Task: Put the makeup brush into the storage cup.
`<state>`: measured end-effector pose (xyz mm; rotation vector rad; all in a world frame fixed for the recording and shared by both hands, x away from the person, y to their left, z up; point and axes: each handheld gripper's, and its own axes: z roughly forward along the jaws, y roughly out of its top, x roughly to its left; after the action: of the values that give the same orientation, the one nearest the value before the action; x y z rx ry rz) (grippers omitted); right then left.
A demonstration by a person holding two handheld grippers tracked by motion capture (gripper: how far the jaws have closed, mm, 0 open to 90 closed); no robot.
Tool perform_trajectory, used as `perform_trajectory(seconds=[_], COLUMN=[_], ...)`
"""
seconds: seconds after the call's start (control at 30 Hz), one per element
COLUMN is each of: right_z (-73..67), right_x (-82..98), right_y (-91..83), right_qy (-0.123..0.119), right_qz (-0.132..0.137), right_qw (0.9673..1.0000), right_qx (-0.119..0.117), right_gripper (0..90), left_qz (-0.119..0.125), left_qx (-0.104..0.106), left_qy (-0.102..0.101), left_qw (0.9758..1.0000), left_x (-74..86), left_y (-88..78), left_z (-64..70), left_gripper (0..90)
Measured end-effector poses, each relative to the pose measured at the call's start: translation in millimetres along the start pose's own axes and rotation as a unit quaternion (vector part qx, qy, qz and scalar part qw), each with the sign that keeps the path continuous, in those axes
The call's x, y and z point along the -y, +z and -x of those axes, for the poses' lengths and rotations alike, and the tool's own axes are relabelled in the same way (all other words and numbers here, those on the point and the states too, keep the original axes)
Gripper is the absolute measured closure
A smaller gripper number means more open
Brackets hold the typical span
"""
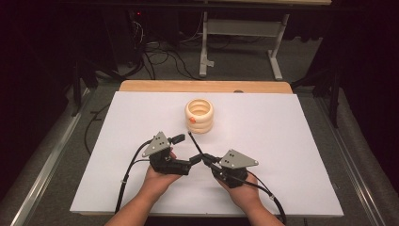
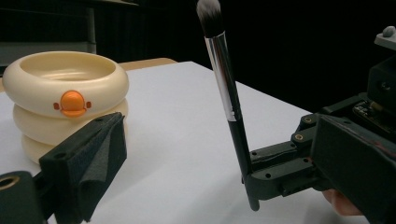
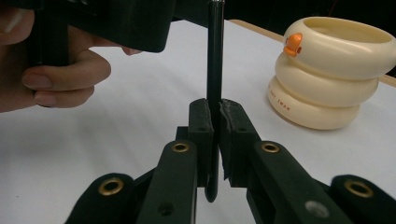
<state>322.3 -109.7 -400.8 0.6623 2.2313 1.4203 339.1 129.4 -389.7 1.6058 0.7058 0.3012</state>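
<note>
A cream holder point(image 1: 199, 116) built of stacked rings, with an orange knob on its front, stands upright at the middle of the white sheet; it also appears as the holder point(image 2: 65, 93) and the holder point(image 3: 327, 70). My right gripper point(image 1: 205, 161) point(image 3: 216, 112) is shut on the black handle of a makeup brush point(image 1: 195, 143) point(image 2: 224, 84) point(image 3: 215, 60), whose bristle end points up and toward the holder. My left gripper point(image 1: 187, 149) stands open just left of the brush, with nothing between its jaws. One of its pads point(image 2: 93, 158) shows in front of the holder.
A white sheet point(image 1: 282, 141) covers the table, with a wooden edge point(image 1: 202, 86) showing at the back. Behind it are floor cables point(image 1: 155, 56) and a metal table frame point(image 1: 244, 37). Both hands rest near the front of the sheet.
</note>
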Motion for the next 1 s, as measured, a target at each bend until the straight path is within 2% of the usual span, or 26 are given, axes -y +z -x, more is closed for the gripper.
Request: perform_trajectory(seconds=[0.33,0.77,1.0], right_z=[-1.8,-1.9,-2.8], right_x=[1.5,1.8,2.2], right_y=[1.2,2.1,2.9], right_qy=[-0.003,-0.007,-0.002], right_qz=[-0.005,0.0,0.003], right_qw=[1.0,1.0,1.0], right_qx=[-0.002,-0.001,-0.003], right_gripper=[86.0,86.0,86.1], left_qz=[0.012,0.017,0.023], left_qx=[0.003,0.014,0.016], left_qy=[-0.018,-0.029,-0.04], left_qw=[0.9998,0.9993,0.9988], left_x=[0.4,0.8,0.9], left_y=[-2.8,-3.9,-5.7], left_z=[-3.4,-4.1,-5.6], left_gripper=[9.1,18.4,28.7])
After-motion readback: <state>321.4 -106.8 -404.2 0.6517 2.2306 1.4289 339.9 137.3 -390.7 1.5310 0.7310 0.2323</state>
